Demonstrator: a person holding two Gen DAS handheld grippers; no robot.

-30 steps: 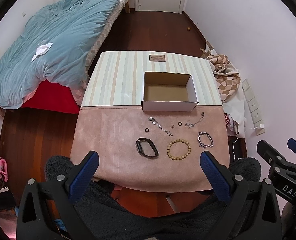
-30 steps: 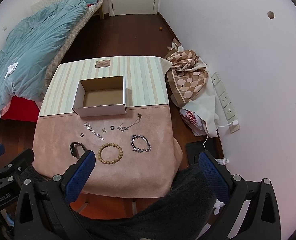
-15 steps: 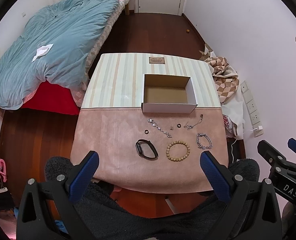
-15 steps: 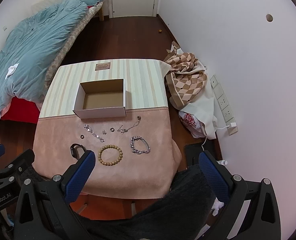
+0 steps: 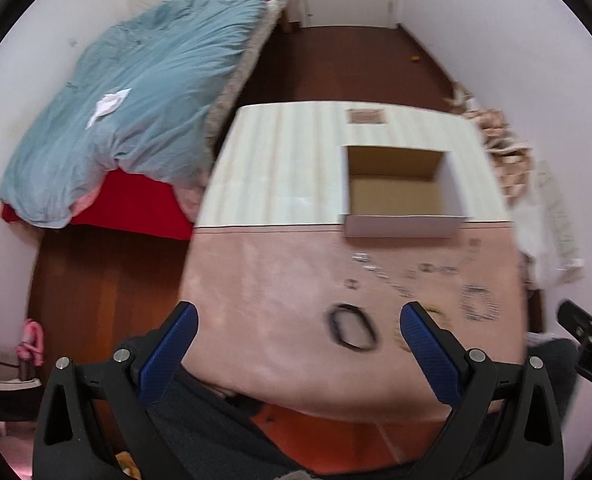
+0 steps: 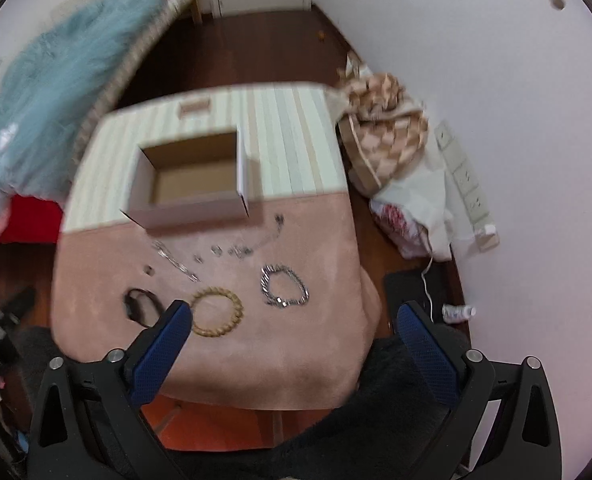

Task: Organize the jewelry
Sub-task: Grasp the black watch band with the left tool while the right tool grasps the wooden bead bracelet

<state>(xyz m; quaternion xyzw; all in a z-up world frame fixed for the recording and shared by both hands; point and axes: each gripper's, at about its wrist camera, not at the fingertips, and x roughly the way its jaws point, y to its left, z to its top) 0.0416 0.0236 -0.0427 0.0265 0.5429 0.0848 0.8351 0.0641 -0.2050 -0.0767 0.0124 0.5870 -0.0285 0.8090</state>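
An open cardboard box (image 5: 400, 192) (image 6: 192, 184) stands where the striped cloth meets the pink cloth. In front of it lie a black band (image 5: 352, 330) (image 6: 138, 306), a wooden bead bracelet (image 6: 216, 311), a silver chain bracelet (image 6: 284, 290) (image 5: 478, 302), thin silver chains (image 6: 176, 260) and small rings (image 6: 149, 270). My left gripper (image 5: 296, 332) hangs open above the table's near edge, left of the black band. The right gripper (image 6: 292, 324) is open too, above the near edge just below the silver bracelet. Both views are motion-blurred.
The table (image 5: 280, 168) is low. A bed with a blue duvet (image 5: 144, 96) fills the left. A checked cloth and bags (image 6: 388, 136) lie on the floor at the right by the white wall, with wall sockets (image 6: 462, 176).
Both grippers have dropped and moved closer to the table, so the jewelry looks larger. The left view has swung left, the right view tilted. Nothing on the table has moved.
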